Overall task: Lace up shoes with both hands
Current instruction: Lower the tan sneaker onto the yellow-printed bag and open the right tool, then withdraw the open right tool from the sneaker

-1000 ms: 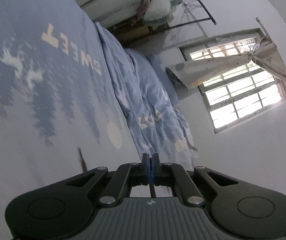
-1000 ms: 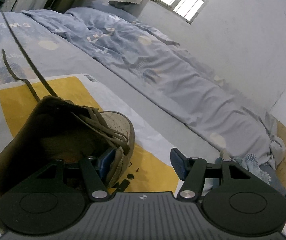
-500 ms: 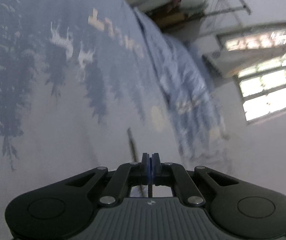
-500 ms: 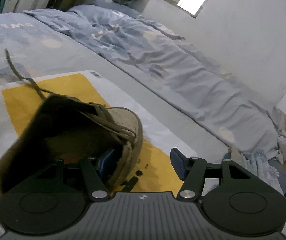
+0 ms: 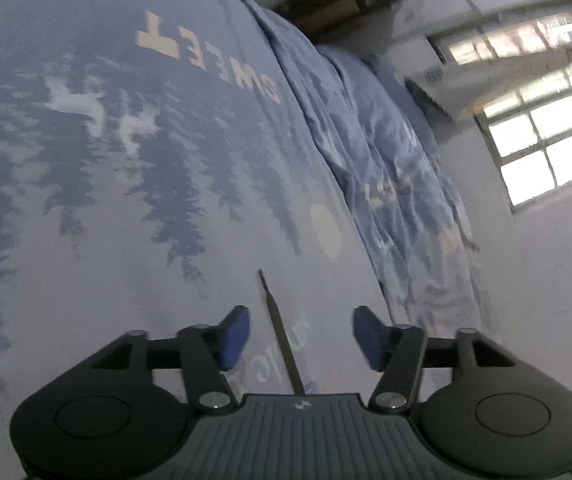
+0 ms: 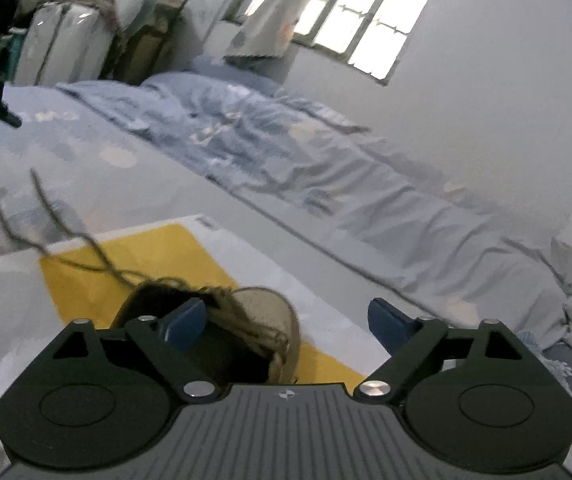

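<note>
Left wrist view shows my left gripper (image 5: 301,334) with its two blue pads spread wide and pinching nothing; between them, a little nearer to the left pad, a thin dark shoelace end (image 5: 282,334) lies loose over the bedsheet (image 5: 106,168), which is printed with fir trees. The long axis of this lace runs from about 6 o'clock, where it goes out of sight under the gripper body, up to its tip at about 11 o'clock, so it is nearly in line with my fingers and slightly tilted to the left. In the right wrist view my right gripper (image 6: 286,322) is also spread and holds nothing. The brown shoe (image 6: 242,332) sits just in front of it, between 6 and 9 o'clock, on a yellow and white plastic bag (image 6: 158,252), with the toe pointing away from me; the left pad stands in front of the shoe opening, but whether it touches the shoe I cannot tell. Two loose lace strands (image 6: 66,236) leave the shoe top and trail toward 10 o'clock. I judge that the next move depends on this direction: the free end lies to the left of the shoe, so my left gripper is the nearer one to take it, closing across the lace, while my right gripper is closer to the shoe and could steady it.
</note>
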A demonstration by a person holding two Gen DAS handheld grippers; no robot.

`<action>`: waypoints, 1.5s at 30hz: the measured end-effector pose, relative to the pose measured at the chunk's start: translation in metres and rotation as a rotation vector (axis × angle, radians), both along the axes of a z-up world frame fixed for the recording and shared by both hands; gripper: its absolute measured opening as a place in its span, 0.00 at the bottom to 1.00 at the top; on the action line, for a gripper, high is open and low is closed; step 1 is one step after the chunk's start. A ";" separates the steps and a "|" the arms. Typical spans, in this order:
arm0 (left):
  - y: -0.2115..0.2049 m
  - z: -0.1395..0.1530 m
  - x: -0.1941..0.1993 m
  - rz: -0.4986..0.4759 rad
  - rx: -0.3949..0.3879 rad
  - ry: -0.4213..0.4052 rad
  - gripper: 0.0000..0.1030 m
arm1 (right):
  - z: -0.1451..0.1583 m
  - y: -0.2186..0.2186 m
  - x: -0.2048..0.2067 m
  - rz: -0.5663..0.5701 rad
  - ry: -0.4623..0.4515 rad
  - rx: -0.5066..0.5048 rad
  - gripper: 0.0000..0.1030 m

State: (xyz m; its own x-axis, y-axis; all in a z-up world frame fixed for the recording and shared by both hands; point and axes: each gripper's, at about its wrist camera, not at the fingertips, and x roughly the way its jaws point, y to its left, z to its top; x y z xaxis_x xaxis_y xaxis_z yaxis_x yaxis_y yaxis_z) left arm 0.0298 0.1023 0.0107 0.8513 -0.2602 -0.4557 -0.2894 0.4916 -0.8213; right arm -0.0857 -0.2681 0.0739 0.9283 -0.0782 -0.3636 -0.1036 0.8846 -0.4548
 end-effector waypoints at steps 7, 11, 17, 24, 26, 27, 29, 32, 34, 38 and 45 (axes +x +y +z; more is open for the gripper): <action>-0.013 -0.015 0.033 -0.116 0.043 0.068 0.56 | 0.015 -0.003 0.002 -0.037 -0.090 0.098 0.87; -0.016 -0.016 0.048 -0.113 0.065 0.070 0.58 | 0.019 -0.007 0.002 -0.046 -0.122 0.122 0.87; -0.019 -0.018 0.067 -0.118 0.099 0.085 0.59 | 0.017 -0.012 0.003 -0.056 -0.128 0.134 0.87; -0.023 -0.020 0.079 -0.115 0.134 0.087 0.59 | 0.020 -0.020 0.003 -0.046 -0.112 0.179 0.87; -0.024 -0.019 0.082 -0.116 0.142 0.092 0.59 | 0.021 -0.021 0.001 -0.045 -0.123 0.182 0.87; -0.025 -0.019 0.083 -0.117 0.146 0.095 0.59 | 0.022 -0.021 0.000 -0.044 -0.127 0.182 0.87; -0.026 -0.018 0.084 -0.118 0.160 0.097 0.59 | 0.022 -0.022 0.000 -0.046 -0.133 0.183 0.87; -0.030 -0.016 0.084 -0.125 0.204 0.106 0.52 | 0.023 -0.024 -0.002 -0.047 -0.135 0.194 0.87; -0.031 -0.016 0.084 -0.126 0.239 0.120 0.38 | 0.023 -0.025 -0.003 -0.046 -0.137 0.199 0.87; -0.030 -0.017 0.082 -0.136 0.295 0.133 0.12 | 0.025 -0.027 -0.005 -0.042 -0.147 0.218 0.87; -0.059 0.002 0.072 -0.243 0.408 -0.023 0.00 | 0.035 -0.040 -0.006 0.011 -0.157 0.353 0.87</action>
